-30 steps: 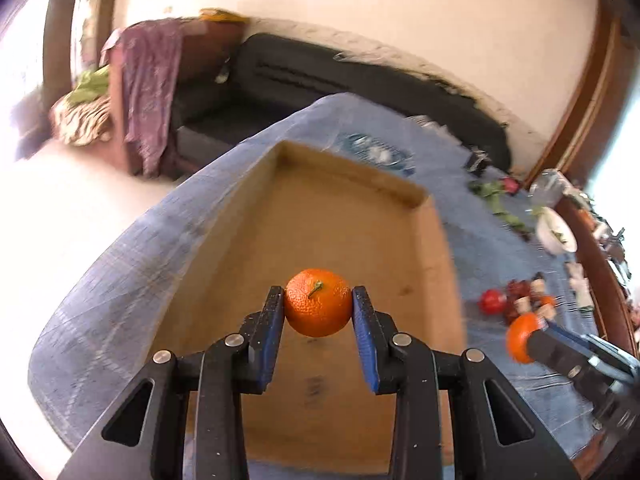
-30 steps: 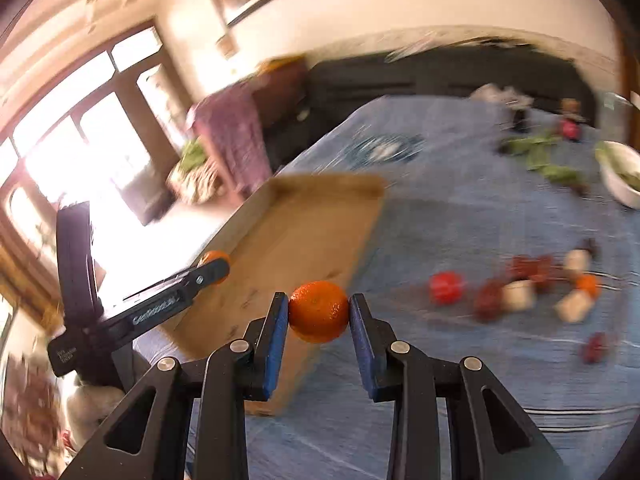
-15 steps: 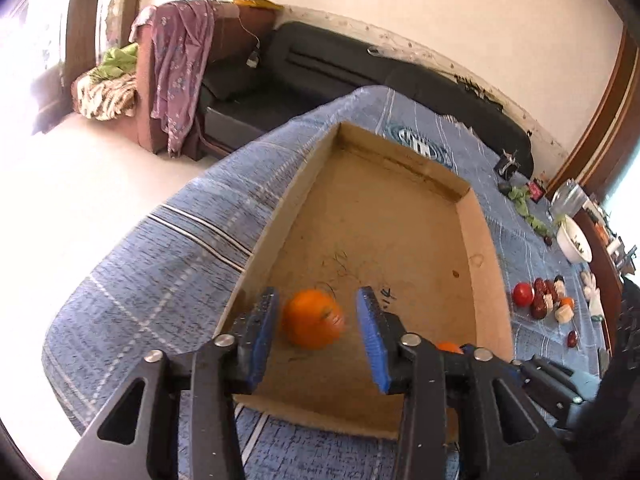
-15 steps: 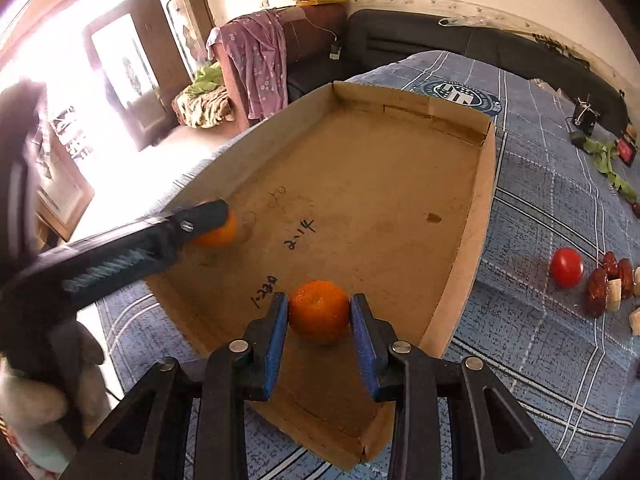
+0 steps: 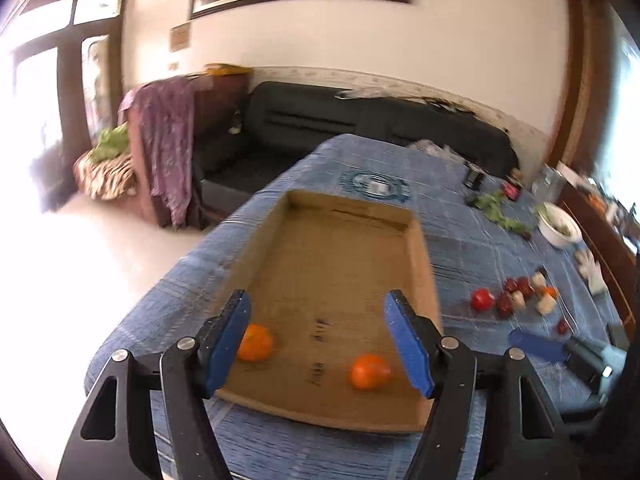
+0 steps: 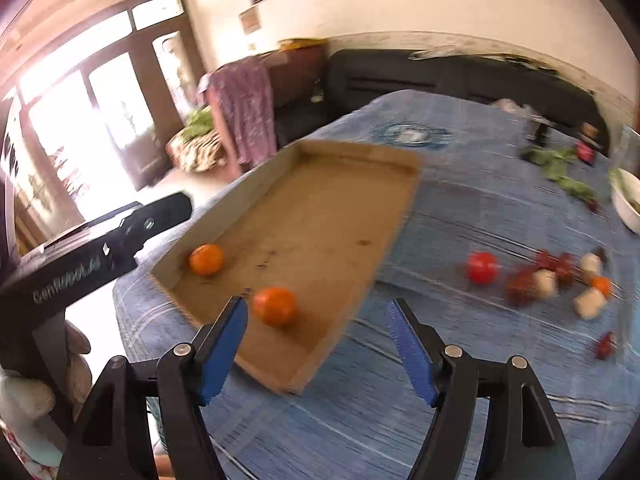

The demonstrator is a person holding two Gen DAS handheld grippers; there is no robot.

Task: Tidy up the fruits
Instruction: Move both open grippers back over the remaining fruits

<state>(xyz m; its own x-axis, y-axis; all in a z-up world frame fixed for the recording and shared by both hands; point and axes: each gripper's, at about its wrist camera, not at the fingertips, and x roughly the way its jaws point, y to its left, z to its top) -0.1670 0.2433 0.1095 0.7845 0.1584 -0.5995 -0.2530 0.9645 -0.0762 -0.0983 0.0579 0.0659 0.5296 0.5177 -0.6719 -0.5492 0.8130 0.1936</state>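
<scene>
we see a tray (image 5: 420, 256) on the bed (image 5: 460, 208), two oranges (image 5: 256, 342) (image 5: 370, 370) in its near end, well apart. right of the tray on the bed lie a tomato (image 5: 482, 299) and small fruit pieces (image 5: 528, 294), a bowl (image 5: 560, 230) farther back. a sofa (image 5: 360, 120) sits behind the bed.

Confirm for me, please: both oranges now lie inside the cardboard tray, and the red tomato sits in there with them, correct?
Not quite. Both oranges, one near the tray's left wall and the other near its front edge, do lie in the cardboard tray. The red tomato, though, sits outside it on the blue cloth, to the tray's right, as the right wrist view shows.
</scene>
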